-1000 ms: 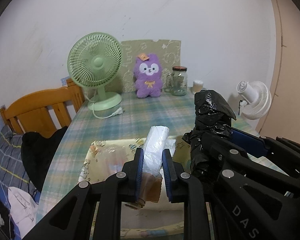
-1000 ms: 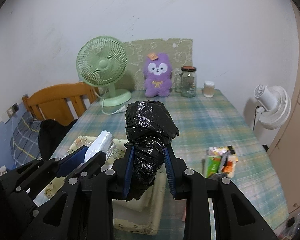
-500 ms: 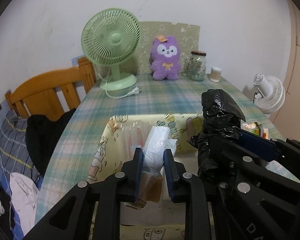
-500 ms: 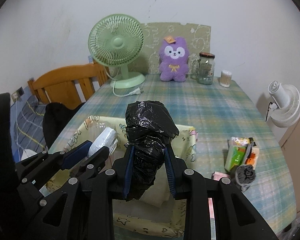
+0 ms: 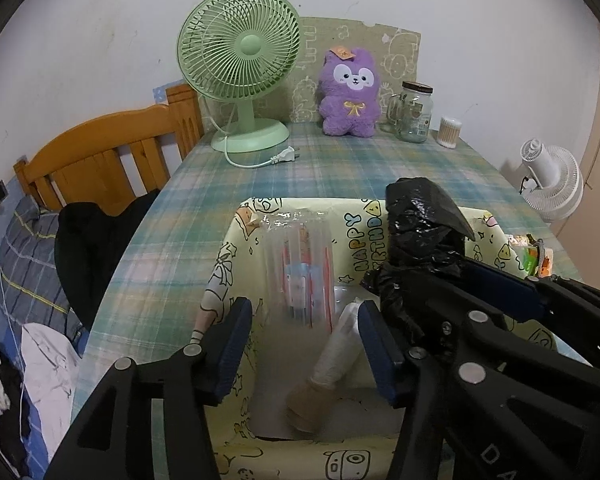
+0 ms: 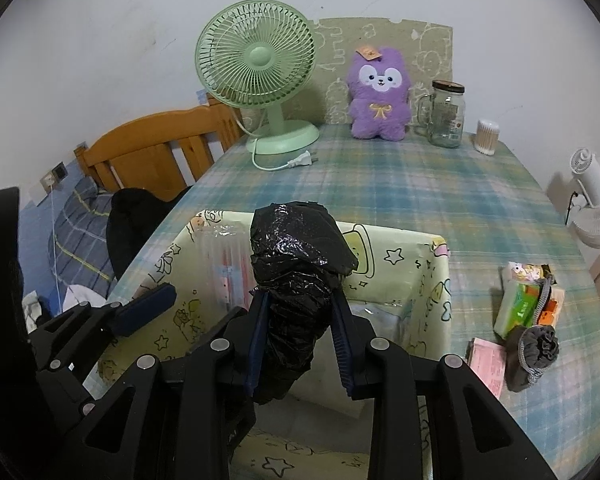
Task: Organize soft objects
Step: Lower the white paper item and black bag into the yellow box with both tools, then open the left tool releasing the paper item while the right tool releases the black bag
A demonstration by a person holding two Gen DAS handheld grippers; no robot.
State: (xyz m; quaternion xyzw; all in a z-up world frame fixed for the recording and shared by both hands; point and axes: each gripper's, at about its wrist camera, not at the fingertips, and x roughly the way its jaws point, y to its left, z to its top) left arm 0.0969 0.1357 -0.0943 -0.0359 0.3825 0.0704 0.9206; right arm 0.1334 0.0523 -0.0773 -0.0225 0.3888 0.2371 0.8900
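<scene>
A green fan (image 6: 256, 56), purple plush (image 6: 379, 94) and glass jar (image 6: 445, 114) line the far edge of the tabletop (image 6: 440, 188). The right gripper (image 6: 300, 340) clamps a black bag roll (image 6: 296, 272), long axis pointing away over the yellow box (image 6: 436, 280). The left gripper (image 5: 304, 344) gapes over the box, where a white roll (image 5: 336, 356) lies slanted beside a clear plastic pack (image 5: 300, 264)

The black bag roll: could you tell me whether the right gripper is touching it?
Touching. The right wrist view shows the right gripper with both blue pads pressed against the black bag roll, held above the yellow box.
</scene>
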